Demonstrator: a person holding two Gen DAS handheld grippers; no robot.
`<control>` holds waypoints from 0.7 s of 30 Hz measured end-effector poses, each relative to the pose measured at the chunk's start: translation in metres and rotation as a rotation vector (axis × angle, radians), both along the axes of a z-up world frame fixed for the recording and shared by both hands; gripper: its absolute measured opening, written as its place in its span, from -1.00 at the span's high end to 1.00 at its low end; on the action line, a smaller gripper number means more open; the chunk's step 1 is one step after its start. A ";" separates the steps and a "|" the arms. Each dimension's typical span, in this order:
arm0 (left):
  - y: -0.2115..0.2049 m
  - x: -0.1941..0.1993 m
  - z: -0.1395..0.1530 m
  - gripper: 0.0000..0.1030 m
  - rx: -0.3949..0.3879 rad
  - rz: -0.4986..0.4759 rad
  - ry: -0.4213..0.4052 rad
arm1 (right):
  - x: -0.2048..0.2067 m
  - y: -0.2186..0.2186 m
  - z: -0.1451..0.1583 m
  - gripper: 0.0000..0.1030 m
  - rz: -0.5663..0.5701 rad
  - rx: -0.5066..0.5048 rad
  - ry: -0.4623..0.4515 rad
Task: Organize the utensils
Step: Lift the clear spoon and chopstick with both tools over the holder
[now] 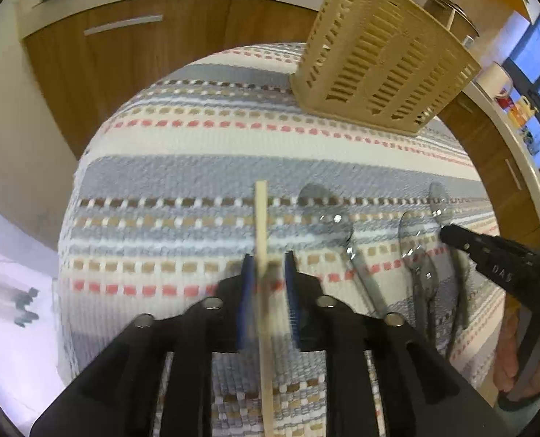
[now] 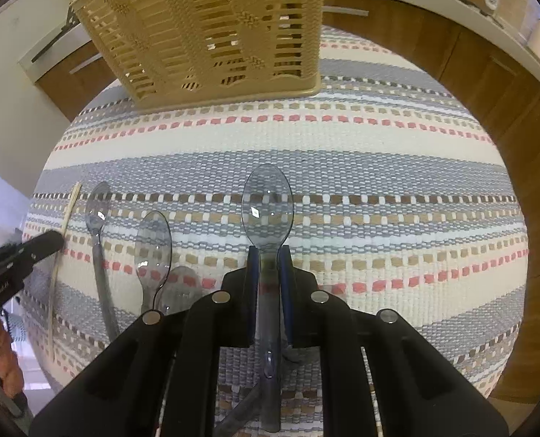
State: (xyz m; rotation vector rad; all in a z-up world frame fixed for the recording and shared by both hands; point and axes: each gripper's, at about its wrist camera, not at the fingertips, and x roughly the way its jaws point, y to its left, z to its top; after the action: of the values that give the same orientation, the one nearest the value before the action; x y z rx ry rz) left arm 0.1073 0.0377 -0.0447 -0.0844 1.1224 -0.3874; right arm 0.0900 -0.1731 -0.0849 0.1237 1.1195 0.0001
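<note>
Left gripper (image 1: 270, 269) pinches thin wooden chopstick (image 1: 261, 218); right gripper (image 2: 269, 266) clamps clear grey plastic spoon (image 2: 267, 204). Beige slotted plastic caddy (image 2: 211, 32) ahead. Thin handles could pivot, miss caddy.

Coarse woven cloth (image 2: 343, 153) covers the counter, matt and nubbly, in grey, cream and pink stripes. The slotted basket (image 2: 211, 29) looks like beige plastic with a dull sheen. See-through smoky plastic spoon (image 2: 268, 204), glossy, catching highlights. Pale bare-wood stick (image 1: 262, 225), matt. Gripper bodies are matt black plastic, the jaws lined with blue pads (image 2: 251, 284). Behind, smooth wood-grain cabinet fronts (image 1: 153, 62).
</note>
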 end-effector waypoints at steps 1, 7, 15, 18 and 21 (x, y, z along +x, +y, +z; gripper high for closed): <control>-0.003 0.010 0.000 0.60 -0.001 -0.030 0.018 | 0.002 -0.002 0.000 0.78 0.009 0.013 0.012; -0.015 0.048 0.002 0.61 0.074 -0.141 0.098 | 0.018 -0.008 0.004 0.54 0.065 0.044 0.069; -0.021 0.067 0.003 0.63 0.128 -0.236 0.182 | 0.047 0.010 0.006 0.19 0.116 -0.027 0.101; -0.035 0.073 0.004 0.74 0.200 -0.263 0.175 | 0.056 0.012 0.006 0.29 0.102 -0.020 0.127; -0.040 0.073 0.004 0.89 0.251 -0.265 0.160 | 0.062 0.013 0.007 0.45 0.107 -0.023 0.135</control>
State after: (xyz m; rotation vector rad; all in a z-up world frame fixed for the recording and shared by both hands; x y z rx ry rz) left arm 0.1807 -0.0025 -0.0404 0.2610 1.3367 -0.4782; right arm 0.1519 -0.1604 -0.0778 0.0442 1.2598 0.0751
